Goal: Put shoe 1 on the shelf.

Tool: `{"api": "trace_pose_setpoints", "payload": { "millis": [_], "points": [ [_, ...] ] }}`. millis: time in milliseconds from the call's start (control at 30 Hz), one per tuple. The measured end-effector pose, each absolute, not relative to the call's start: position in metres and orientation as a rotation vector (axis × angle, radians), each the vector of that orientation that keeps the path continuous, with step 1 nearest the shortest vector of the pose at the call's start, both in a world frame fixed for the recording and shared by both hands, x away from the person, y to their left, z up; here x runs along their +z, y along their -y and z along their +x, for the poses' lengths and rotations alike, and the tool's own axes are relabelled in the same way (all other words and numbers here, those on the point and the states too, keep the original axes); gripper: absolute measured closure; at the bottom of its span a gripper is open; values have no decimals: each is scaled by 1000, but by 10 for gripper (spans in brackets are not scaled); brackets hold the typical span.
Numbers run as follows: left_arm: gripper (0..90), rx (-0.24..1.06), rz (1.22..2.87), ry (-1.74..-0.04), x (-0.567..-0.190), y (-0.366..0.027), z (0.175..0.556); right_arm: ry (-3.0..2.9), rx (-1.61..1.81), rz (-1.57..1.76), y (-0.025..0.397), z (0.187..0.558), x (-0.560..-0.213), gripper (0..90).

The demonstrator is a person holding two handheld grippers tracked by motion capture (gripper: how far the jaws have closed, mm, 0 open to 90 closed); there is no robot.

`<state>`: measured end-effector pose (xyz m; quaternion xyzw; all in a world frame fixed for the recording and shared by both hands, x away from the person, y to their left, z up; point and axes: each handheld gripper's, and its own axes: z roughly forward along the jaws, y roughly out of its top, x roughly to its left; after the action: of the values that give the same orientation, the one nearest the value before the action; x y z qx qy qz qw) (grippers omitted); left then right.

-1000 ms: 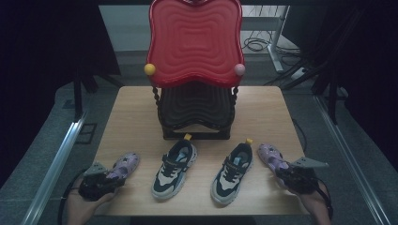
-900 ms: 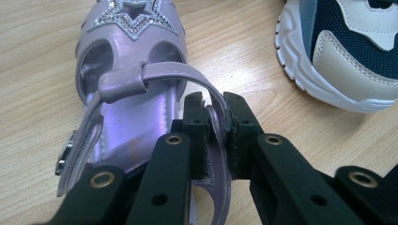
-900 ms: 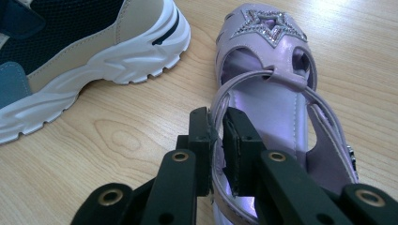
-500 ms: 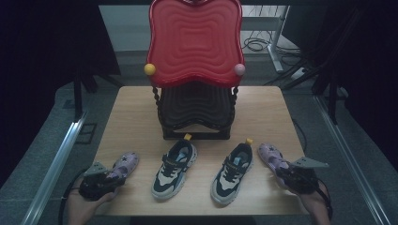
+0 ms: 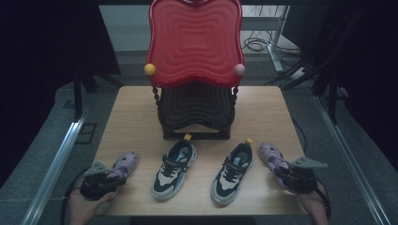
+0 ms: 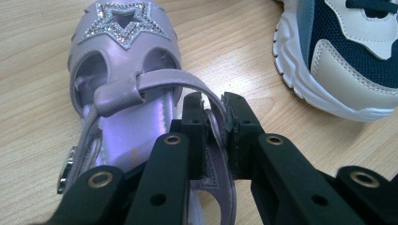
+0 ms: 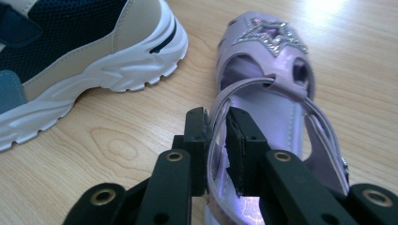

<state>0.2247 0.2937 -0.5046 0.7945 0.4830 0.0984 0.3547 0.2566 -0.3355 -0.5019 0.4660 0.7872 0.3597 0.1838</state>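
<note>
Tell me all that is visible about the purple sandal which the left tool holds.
The left purple sandal is a small closed-toe shoe of glossy lilac material that looks like faux leather. A glittery star with a cut-out centre decorates the toe, with openings on both sides behind it. A strap crosses the instep, and a metal buckle sits at its side. It lies flat on the wooden table, at the near left corner, toe pointing away from the person. The left tool is shut on its side strap; a sneaker lies beside it, apart.
</note>
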Motion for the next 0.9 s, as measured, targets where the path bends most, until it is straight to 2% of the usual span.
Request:
{"api": "trace_pose_setpoints", "payload": {
  "millis": [467,900],
  "points": [
    [810,276,2036,-1255,-504,-294,224,-2202,992,1313,334,256,-501,814],
    [809,281,2036,-1255,-504,-292,224,-2186,1004,1313,334,256,-501,802]
  ]
}}
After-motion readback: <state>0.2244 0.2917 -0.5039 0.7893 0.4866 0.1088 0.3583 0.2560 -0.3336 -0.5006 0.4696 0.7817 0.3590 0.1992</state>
